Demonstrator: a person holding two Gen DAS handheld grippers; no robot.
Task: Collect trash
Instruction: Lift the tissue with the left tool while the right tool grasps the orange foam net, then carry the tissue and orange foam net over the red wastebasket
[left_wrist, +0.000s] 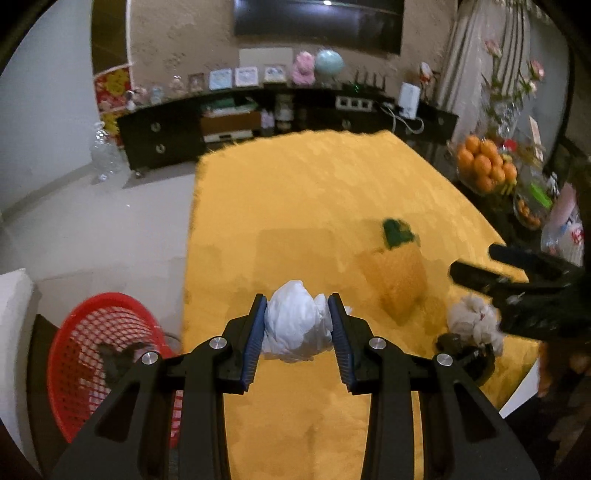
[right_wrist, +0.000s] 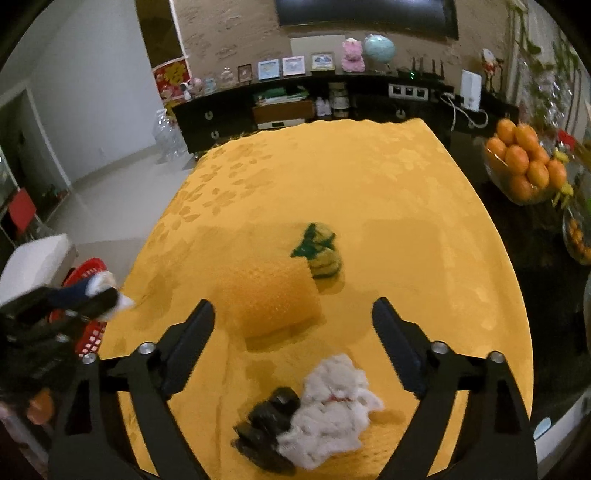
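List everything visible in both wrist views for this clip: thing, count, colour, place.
tissue wad: one, white, between left fingers
crumpled paper: one, white, near table edge
black wrapper: one, beside crumpled paper
green wrapper: one, green-yellow, mid-table
tablecloth: one, yellow
basket: one, red, left of table
oranges: a bowlful, right
left gripper: shut on tissue wad
right gripper: open above crumpled paper

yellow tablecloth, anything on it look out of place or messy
Yes: a crumpled white tissue lies against a black wad near the front edge, and a green-and-yellow wrapper sits mid-table. The left tongs hold another white wad.
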